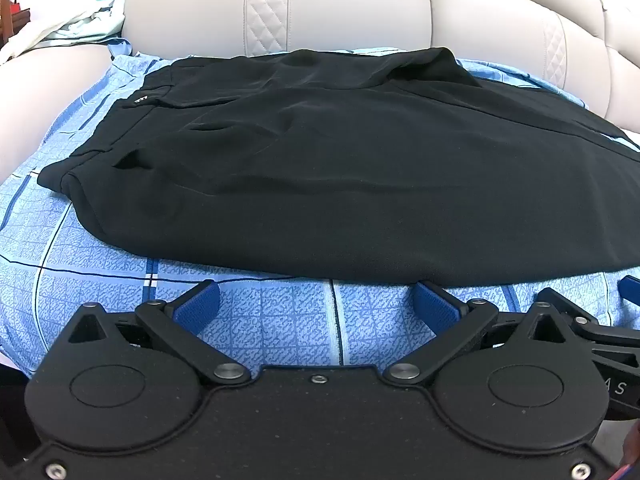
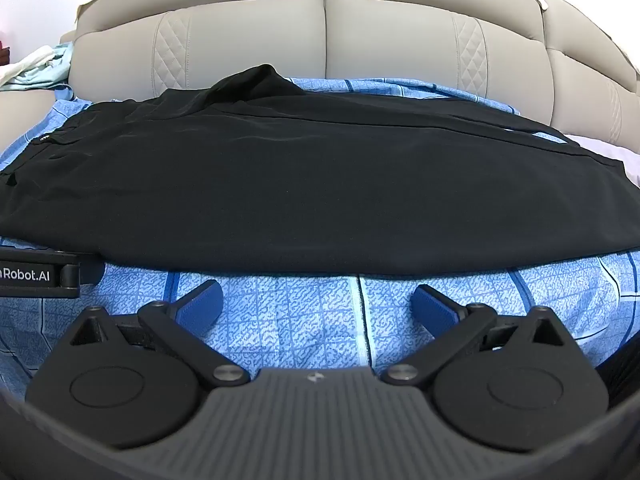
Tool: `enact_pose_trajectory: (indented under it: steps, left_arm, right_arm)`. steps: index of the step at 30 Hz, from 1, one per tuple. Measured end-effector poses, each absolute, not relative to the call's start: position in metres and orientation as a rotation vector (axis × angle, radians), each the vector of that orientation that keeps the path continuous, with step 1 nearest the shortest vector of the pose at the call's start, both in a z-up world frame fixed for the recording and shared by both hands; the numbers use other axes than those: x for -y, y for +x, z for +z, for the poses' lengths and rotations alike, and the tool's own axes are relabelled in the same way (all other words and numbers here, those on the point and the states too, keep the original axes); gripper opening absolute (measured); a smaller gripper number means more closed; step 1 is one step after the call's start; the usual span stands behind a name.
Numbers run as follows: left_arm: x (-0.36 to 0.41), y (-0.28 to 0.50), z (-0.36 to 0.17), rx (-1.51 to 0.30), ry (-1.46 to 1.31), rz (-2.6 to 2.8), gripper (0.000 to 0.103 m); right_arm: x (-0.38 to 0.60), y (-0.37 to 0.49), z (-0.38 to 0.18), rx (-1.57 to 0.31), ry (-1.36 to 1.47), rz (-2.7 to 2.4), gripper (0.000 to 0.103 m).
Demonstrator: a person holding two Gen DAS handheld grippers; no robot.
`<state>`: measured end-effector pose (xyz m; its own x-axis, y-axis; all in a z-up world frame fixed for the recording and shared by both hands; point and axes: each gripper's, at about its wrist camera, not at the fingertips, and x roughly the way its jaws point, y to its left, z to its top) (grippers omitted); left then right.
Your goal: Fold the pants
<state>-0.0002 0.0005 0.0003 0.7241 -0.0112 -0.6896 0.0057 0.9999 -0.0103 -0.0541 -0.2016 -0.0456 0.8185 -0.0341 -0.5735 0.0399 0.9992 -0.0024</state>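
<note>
Black pants (image 1: 340,168) lie flat across a blue patterned sheet (image 1: 280,320), waistband at the left, legs running right; they also show in the right wrist view (image 2: 304,184). A fold of cloth bunches up at the far edge (image 2: 260,80). My left gripper (image 1: 316,304) is open and empty, just in front of the pants' near edge. My right gripper (image 2: 316,304) is open and empty, also in front of the near edge, further right. The left gripper's body (image 2: 40,276) shows at the left of the right wrist view.
A beige padded sofa back (image 2: 320,40) rises behind the pants. A pale green and white pile of cloth (image 1: 80,20) lies on the left armrest. The sheet (image 2: 280,320) covers the seat under the pants.
</note>
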Motion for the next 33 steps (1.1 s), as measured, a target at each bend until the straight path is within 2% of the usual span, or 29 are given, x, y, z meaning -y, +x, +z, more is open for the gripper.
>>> enact_pose_trajectory:
  steps: [33]
  left_arm:
    - [-0.0005, 0.001, 0.0005, -0.776, 0.003, -0.005, 0.103]
  right_arm:
    - [0.2021, -0.0531, -0.0454, -0.614, 0.013, -0.036, 0.103]
